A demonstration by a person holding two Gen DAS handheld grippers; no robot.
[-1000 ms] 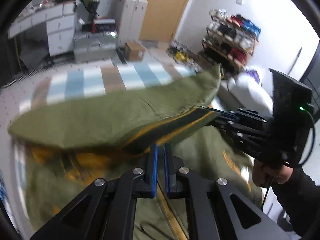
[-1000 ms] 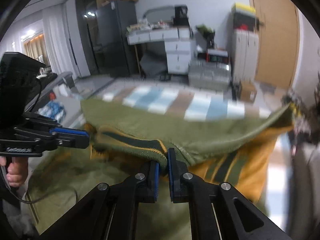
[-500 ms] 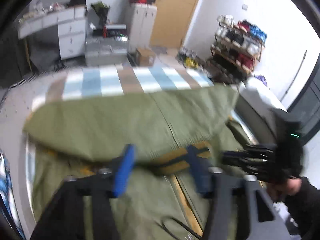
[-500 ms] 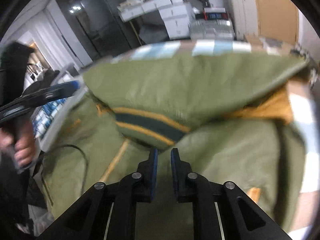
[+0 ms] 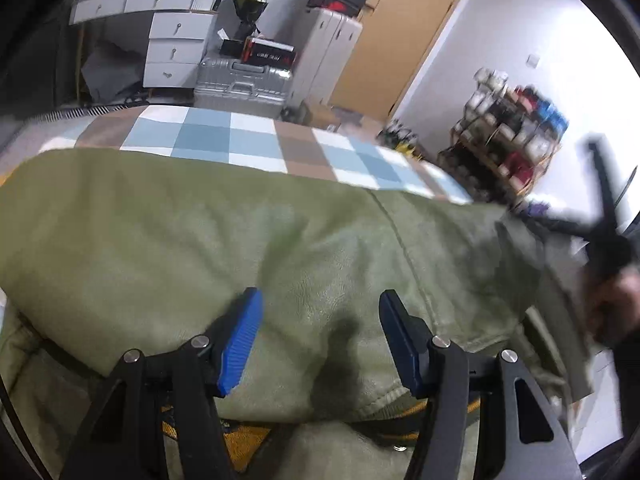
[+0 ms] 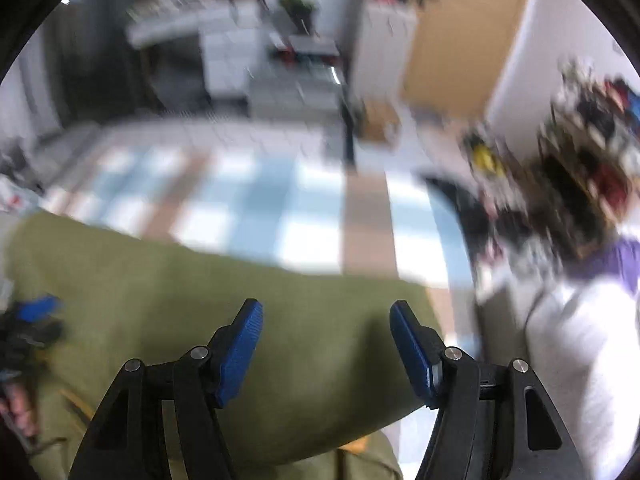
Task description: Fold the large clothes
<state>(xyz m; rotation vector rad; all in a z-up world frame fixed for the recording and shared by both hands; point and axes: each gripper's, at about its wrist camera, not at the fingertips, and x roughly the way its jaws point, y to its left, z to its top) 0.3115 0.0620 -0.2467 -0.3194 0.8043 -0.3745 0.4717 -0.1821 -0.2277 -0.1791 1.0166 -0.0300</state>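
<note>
An olive-green jacket [image 5: 208, 240] with an orange lining lies folded over on the checked bedcover [image 5: 224, 140]. My left gripper [image 5: 320, 308] hangs open just above the folded layer, nothing between its blue pads. In the right wrist view the same green jacket [image 6: 208, 320] fills the lower left, much blurred. My right gripper [image 6: 326, 316] is over its right edge with its jaws opening and nothing between them. The right gripper also shows as a dark blur [image 5: 604, 236] at the right of the left wrist view, held by a hand [image 5: 612, 300].
Behind the bed stand a white drawer unit [image 5: 176, 48], a silver suitcase [image 5: 240, 84], a wooden door [image 5: 404, 36] and a shoe rack [image 5: 516, 132]. A white pillow or bedding [image 6: 572, 360] lies at the right of the bed.
Both grippers let go of the striped hem and opened. The upper half of the jacket now lies flat over the lower half. The right gripper swung to the right.
</note>
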